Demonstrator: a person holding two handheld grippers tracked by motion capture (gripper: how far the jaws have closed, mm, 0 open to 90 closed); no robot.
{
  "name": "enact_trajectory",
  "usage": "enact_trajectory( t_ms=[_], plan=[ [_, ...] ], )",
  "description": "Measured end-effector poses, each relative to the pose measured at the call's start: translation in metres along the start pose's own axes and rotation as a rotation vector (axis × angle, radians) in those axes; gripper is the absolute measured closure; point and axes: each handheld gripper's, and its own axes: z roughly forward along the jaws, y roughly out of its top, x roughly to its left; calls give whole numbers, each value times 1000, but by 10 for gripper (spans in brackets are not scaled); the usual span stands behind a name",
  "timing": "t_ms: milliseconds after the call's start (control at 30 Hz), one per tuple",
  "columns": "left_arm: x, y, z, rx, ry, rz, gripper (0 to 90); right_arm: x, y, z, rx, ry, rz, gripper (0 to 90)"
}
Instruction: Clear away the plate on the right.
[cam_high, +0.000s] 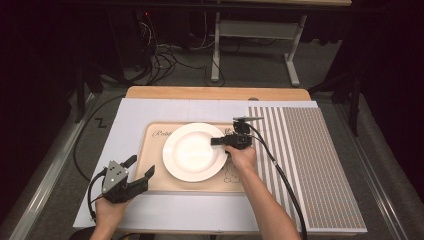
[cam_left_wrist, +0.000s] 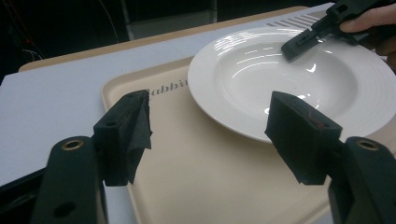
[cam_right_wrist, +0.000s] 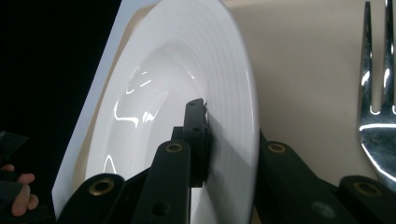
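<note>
Right gripper view showed your right gripper (cam_right_wrist: 224, 154) nearly closed, jaws clamped over the rim of the empty white plate (cam_right_wrist: 154, 84) on the beige tray (cam_high: 155, 175), a fork (cam_right_wrist: 378, 93) lying beside it, while your left gripper (cam_left_wrist: 210, 135) hovered wide open, holding nothing.

Room: you work in a dark space, the edges black.
Floor: grey carpet (cam_high: 260, 62) beyond your table.
Furniture: a white table frame (cam_high: 255, 35) with 2 legs stands ahead of you.
Cables: a dark tangle (cam_high: 165, 57) lies far left.
</note>
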Motion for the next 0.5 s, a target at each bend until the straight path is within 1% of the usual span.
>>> enact_trajectory(
  t_ms=[167, 333, 400, 500],
  plan=[
    [0, 0, 0, 0, 4, 1, 311, -1, -1, 1, 11, -10, -11, 814],
    [0, 0, 1, 4, 4, 4, 311, -3, -4, 7, 39, -20, -14, 801],
    [0, 0, 0, 1, 5, 3, 311, -3, -5, 10, 41, -21, -11, 797],
    [1, 0, 0, 2, 7, 0, 311, -3, -6, 10, 46, -26, -21, 792]
  ],
)
